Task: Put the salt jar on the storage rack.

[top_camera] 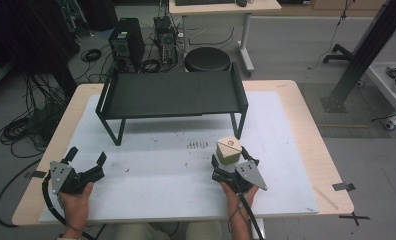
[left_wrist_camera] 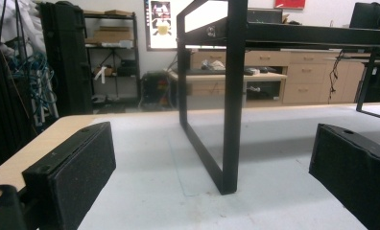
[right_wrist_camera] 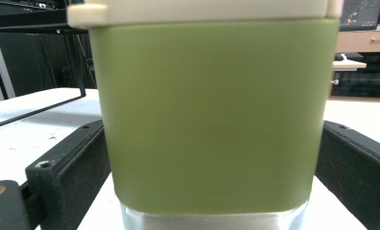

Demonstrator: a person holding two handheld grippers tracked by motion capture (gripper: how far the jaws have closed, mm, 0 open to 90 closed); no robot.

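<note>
Right gripper (top_camera: pixel 227 161) jaws straddle the green jar (top_camera: pixel 228 150) near the counter's (top_camera: pixel 296 165) right edge, not visibly pressing; close squarely. Left gripper (top_camera: pixel 86 156) jaws open, empty.

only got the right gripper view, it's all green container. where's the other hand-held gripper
Observer: The left hand-held gripper sits at the near left of the white mat, jaws open with nothing between them.
Operator: is the rack free
Observer: Yes, from the high view the black rack has nothing on its shelf.
Operator: where's my container relative to it
Observer: The green container stands on the mat in front of the rack's right front leg, apart from it.
</note>
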